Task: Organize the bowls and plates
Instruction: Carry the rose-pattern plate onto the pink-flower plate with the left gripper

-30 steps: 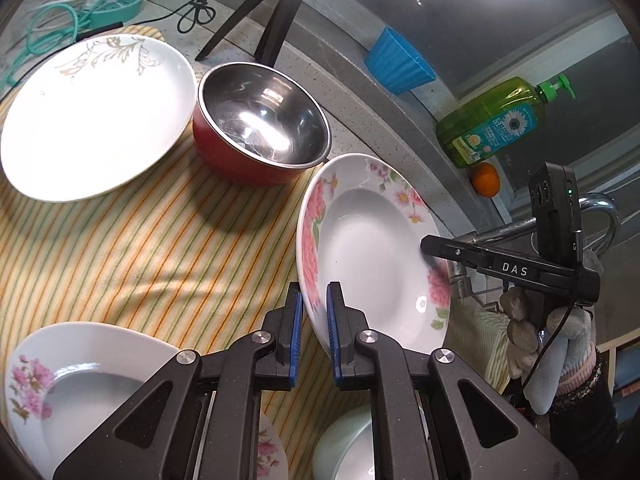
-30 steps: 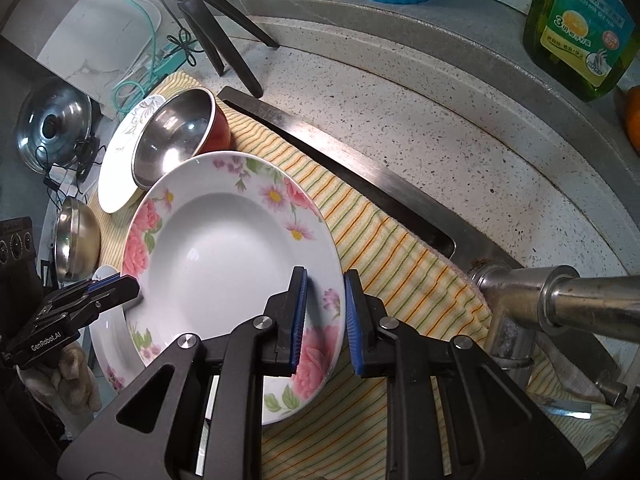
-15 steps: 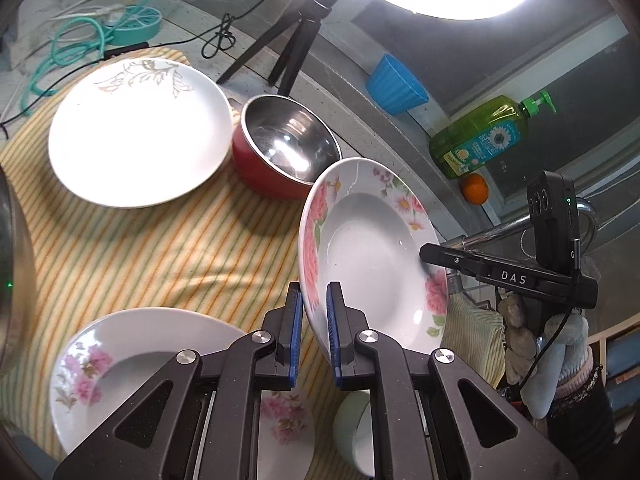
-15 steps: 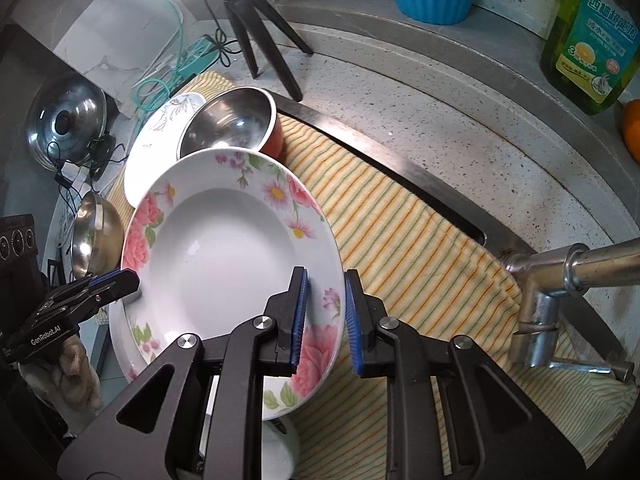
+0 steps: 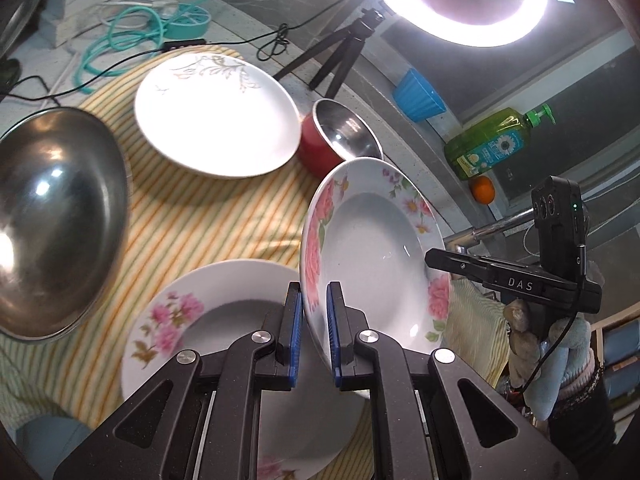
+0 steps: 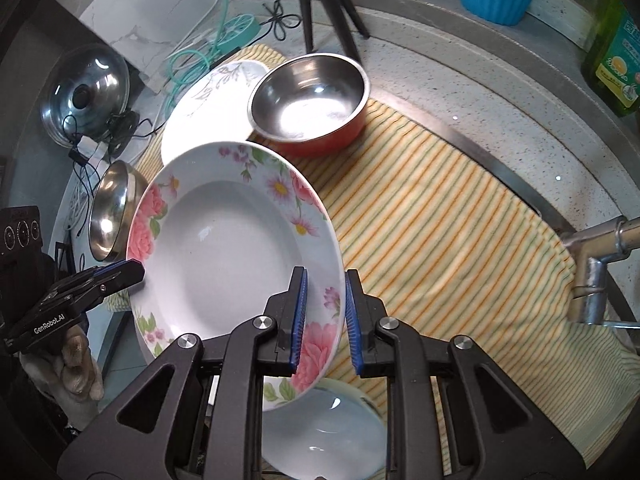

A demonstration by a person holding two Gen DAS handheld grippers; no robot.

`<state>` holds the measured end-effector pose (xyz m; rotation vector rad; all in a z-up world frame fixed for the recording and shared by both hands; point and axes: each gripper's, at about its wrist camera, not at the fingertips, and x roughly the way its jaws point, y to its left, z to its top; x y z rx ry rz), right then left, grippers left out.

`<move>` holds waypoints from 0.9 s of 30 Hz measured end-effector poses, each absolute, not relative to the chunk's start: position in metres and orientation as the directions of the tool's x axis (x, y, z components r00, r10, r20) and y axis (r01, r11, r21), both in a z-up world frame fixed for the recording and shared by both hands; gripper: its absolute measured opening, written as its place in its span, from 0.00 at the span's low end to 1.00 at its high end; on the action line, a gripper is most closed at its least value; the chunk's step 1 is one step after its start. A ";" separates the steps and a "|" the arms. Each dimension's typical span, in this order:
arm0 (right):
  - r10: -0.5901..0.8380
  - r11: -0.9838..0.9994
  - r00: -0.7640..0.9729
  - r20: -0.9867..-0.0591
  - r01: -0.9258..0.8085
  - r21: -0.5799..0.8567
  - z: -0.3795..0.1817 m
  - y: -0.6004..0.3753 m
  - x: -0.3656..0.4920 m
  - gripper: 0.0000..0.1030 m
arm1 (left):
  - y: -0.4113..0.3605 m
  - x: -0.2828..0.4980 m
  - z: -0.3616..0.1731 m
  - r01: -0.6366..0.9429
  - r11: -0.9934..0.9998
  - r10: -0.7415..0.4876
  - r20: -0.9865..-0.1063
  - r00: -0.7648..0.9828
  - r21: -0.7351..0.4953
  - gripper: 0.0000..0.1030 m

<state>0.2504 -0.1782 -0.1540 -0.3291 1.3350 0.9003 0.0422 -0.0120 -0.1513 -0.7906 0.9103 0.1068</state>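
Plate-stacking under way: a deep white ceramic plate with pink rose rim (image 5: 372, 256), glossy and steeply tilted, hangs above a matching rose-printed plate (image 5: 224, 320) lying on the yellow striped cloth (image 5: 224, 216). The left gripper (image 5: 314, 320) clamps its near rim; the right gripper (image 6: 325, 312) pinches the opposite edge. Judged best practice: level it, centre it over the matching plate, lower both sides together, then let go only once it rests.
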 end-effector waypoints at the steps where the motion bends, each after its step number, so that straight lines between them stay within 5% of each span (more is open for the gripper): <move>1: 0.370 0.632 -0.032 -0.929 -0.724 0.276 -0.155 -0.175 0.247 0.19 | -0.010 0.038 -0.152 -0.405 0.717 -0.232 -0.743 0.628 -0.567 0.10; 27: 0.248 0.512 -0.132 -0.960 -0.823 0.245 -0.195 -0.122 0.174 0.19 | 0.002 -0.057 -0.193 -0.549 0.589 -0.216 -0.770 0.600 -0.593 0.09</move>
